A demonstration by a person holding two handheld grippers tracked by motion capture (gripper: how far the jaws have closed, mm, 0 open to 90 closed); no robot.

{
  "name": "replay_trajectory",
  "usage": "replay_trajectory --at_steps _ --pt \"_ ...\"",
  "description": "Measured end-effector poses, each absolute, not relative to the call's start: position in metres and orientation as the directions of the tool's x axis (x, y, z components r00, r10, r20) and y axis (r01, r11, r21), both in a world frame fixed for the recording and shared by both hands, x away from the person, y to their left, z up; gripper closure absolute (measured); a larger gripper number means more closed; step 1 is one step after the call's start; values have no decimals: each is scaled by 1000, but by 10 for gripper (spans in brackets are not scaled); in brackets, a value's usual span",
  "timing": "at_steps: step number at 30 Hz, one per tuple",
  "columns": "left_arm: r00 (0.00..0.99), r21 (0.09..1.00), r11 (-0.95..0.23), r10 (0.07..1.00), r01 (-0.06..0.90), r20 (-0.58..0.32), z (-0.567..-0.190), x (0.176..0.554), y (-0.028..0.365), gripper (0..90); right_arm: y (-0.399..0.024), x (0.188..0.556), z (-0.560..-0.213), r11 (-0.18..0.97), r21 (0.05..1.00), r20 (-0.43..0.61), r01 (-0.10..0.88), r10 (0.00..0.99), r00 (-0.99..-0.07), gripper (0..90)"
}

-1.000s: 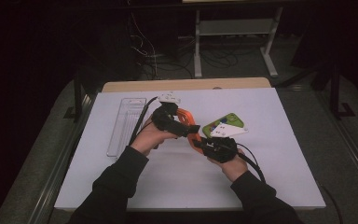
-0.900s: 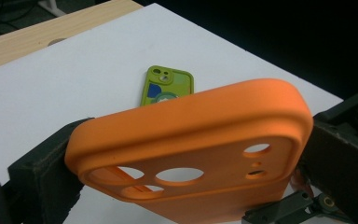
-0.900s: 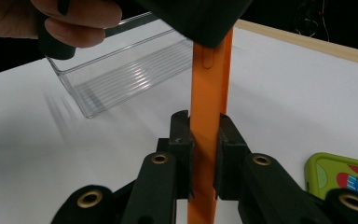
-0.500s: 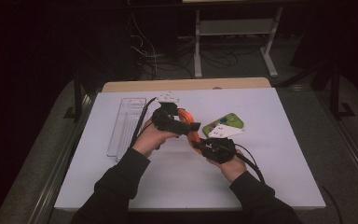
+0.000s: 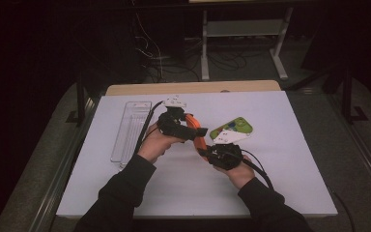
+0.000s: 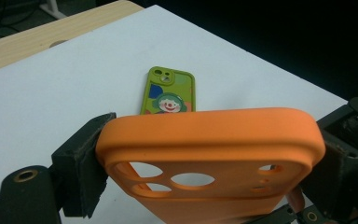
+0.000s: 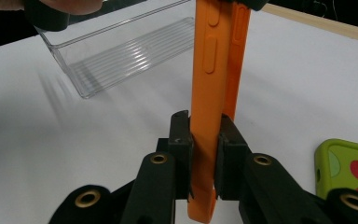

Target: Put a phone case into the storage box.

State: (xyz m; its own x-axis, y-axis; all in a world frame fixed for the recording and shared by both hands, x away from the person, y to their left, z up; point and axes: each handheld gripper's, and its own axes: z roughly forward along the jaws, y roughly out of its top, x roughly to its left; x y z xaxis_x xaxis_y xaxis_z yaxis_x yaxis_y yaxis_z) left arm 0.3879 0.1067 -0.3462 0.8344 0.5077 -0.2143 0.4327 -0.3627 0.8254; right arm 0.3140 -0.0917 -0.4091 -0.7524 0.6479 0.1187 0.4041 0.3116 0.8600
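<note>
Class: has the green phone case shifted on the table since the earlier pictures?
No. The green phone case lies where it did, right of the clear tray.

The green phone case (image 7: 349, 168) is cut off by the right gripper view's edge.

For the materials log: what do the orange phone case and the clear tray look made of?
Orange phone case: likely soft silicone or rubbery plastic, given its matte, even skin, rounded edges and moulded buttons. Clear tray: probably rigid transparent plastic, glossy, with a ribbed floor and see-through walls.
</note>
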Motion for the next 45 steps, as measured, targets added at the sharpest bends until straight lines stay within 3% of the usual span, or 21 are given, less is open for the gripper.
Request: replay_trajectory --at_steps 1,15,16,17,18,27,31,45 --pt "836 826 -363 506 431 -214 -346 388 107 144 -92 315 -409 316 858 116 404 647 -754 669" --pt "829 820 -378 526 429 -190 -334 397 116 144 -124 314 -416 413 788 115 456 629 -769 376" --pt "828 820 -381 528 427 -186 -332 398 117 144 -131 312 -418 415 784 118 462 631 -767 319" --pt "828 820 -383 529 425 -183 -331 399 119 144 -131 312 -418 415 784 118 462 631 -767 319" --pt "827 819 -387 534 424 -176 -329 400 120 144 -139 312 -420 415 779 125 470 632 -765 244" --pt "814 818 -399 564 415 -138 -313 409 133 144 -160 302 -430 414 780 104 468 653 -750 105" --pt "803 822 -392 582 413 -126 -304 415 142 144 -168 299 -434 411 768 140 491 641 -755 0" --pt "743 841 -353 664 411 -85 -275 428 185 144 -183 288 -445 439 747 110 500 661 -743 0"
